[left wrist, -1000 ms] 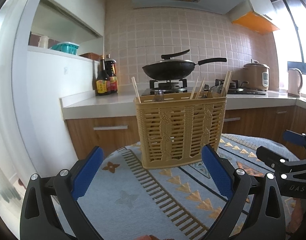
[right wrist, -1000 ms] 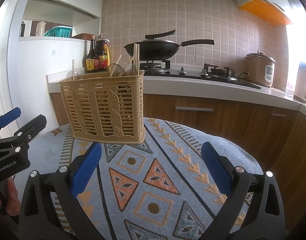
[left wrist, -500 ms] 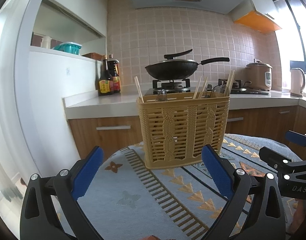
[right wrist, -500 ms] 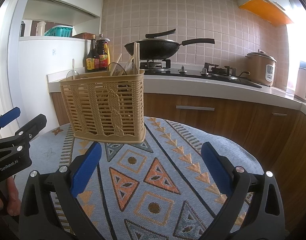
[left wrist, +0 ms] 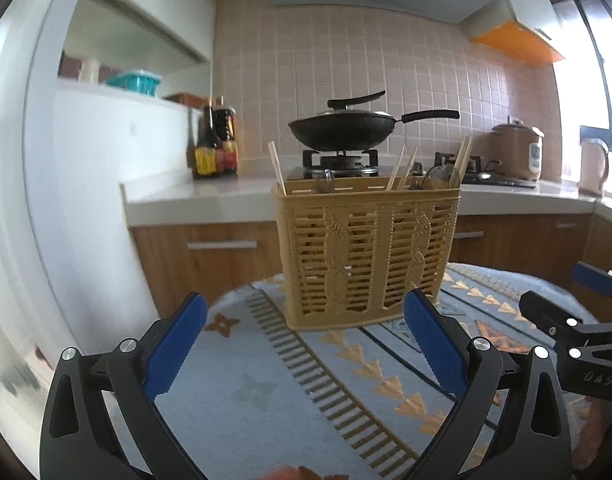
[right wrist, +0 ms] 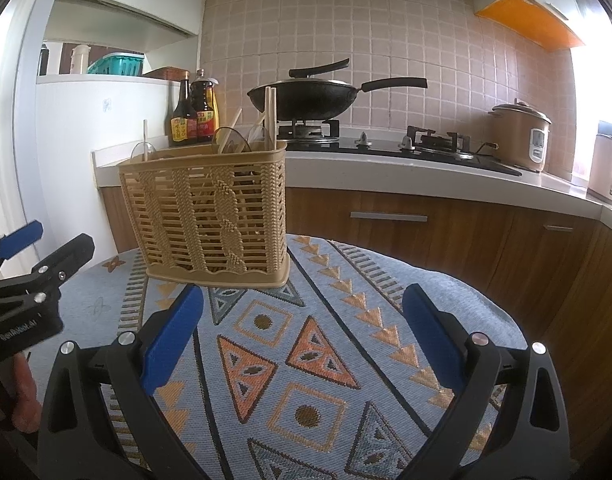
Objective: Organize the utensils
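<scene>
The left gripper (left wrist: 306, 344) is seen with its blue-padded jaws spread wide and nothing held between them. It is held low over the patterned tablecloth (left wrist: 242, 392). Directly ahead of it, just beyond the fingertips, the tan utensil basket (left wrist: 367, 256) is found standing upright on the cloth. Wooden chopsticks (left wrist: 461, 158) and clear rounded utensil ends are observed protruding above its rim. The right gripper (right wrist: 302, 326) is likewise recorded with jaws spread and empty; from it, the basket lies ahead and to the left. Behind the basket, a black wok (right wrist: 306, 98) is noted on the stove, and sauce bottles (right wrist: 194, 118) on the counter.
</scene>
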`<state>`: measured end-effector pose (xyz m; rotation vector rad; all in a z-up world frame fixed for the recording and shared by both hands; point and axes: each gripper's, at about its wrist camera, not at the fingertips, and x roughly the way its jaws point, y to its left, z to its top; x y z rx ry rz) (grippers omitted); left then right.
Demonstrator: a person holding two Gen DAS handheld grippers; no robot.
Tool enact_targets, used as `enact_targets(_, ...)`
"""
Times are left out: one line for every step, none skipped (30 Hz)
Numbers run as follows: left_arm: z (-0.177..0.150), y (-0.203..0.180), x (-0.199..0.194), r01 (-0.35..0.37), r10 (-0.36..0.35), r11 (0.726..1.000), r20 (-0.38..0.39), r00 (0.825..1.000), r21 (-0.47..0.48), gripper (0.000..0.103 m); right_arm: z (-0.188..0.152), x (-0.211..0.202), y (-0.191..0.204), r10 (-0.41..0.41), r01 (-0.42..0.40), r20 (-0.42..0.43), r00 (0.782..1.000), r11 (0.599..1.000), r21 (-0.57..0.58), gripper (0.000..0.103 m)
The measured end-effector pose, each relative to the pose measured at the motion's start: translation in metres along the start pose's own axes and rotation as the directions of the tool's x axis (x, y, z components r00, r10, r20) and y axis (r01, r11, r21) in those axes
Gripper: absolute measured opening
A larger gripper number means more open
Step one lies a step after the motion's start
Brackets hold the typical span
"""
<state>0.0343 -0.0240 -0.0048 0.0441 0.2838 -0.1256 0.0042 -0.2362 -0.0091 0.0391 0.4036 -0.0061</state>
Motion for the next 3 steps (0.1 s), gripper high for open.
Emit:
enact_targets(-0.0005,0.0023,-0.0001,-0.002,0.002,1.000,0.002,1.000,-0.012,0.096,-0.0002,-0.0016,-0.0006,-0.001,0.001,0.007,1.000,1.000,0.003,0.095)
enact_targets(-0.0002,0.0053,0.0005,-0.001,0.001,1.000,-0.001,1.000,-0.027,0.096,-0.0003,-0.0028,-0.0010,-0.002,0.002,0.012,1.000,1.000,0.005,0.095)
enact_targets(-0.0004,0.0079,0.0018,0.006,-0.006,0.999,-0.008,1.000,-0.043,0.096,-0.0001,-0.0036,-0.0012,-0.006,0.006,0.014,1.000,1.000,0.006,0.095)
